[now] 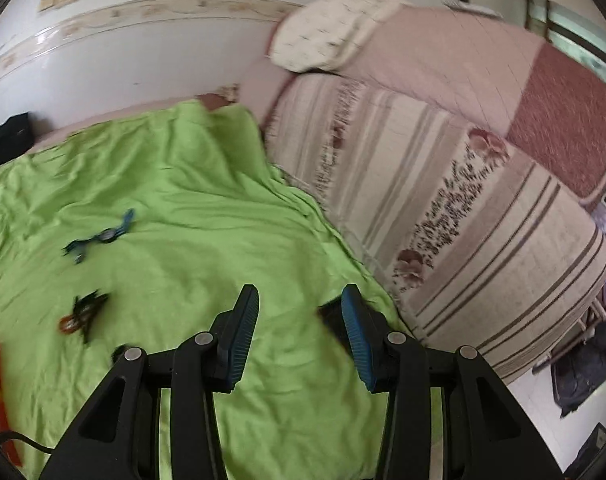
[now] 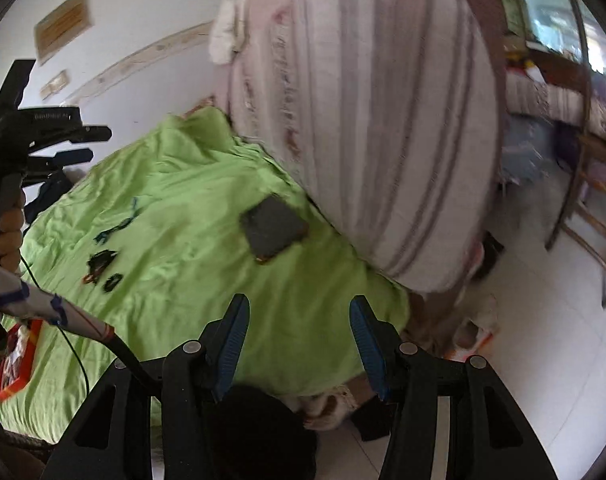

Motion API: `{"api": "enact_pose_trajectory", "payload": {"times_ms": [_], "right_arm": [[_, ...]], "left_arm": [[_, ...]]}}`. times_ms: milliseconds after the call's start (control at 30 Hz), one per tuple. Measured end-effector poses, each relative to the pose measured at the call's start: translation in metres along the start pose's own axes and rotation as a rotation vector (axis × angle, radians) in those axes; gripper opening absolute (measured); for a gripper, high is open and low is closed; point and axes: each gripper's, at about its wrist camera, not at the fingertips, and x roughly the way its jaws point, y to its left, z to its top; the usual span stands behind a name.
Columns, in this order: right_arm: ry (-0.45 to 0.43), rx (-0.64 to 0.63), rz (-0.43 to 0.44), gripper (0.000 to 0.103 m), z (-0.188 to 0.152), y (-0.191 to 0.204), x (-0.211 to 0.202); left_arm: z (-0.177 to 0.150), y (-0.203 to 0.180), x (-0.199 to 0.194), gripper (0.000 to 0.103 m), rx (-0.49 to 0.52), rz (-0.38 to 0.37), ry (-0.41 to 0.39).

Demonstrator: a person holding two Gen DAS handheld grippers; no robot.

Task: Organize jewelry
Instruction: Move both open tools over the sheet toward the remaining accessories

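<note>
Jewelry lies on a green cloth spread over a bed. In the left wrist view a blue strand lies at the left, with a dark tangle and an orange-brown piece nearer. My left gripper hovers open over bare cloth, nothing between its fingers. A dark case rests on the cloth ahead of my right gripper, which is open and holds nothing. The right wrist view also shows the blue strand, dark pieces and the left gripper at the far left.
A red-rimmed tray sits at the cloth's near left. Folded striped quilts and a pillow are stacked beside the cloth. A white tiled floor and a wooden chair lie to the right. A dark rounded shape sits under my right gripper.
</note>
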Motion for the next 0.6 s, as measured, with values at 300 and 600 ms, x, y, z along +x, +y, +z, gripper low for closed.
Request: {"api": "enact_pose_trajectory", "payload": {"times_ms": [300, 600], "right_arm": [[0.042, -0.027, -0.018, 0.056, -0.008, 0.004, 0.014], [0.043, -0.047, -0.035, 0.056, -0.005, 0.024, 0.014]], "left_arm": [[0.001, 0.012, 0.032, 0.042, -0.02, 0.052, 0.034], [0.0, 0.044, 0.034, 0.042, -0.058, 0.087, 0.045]]}}
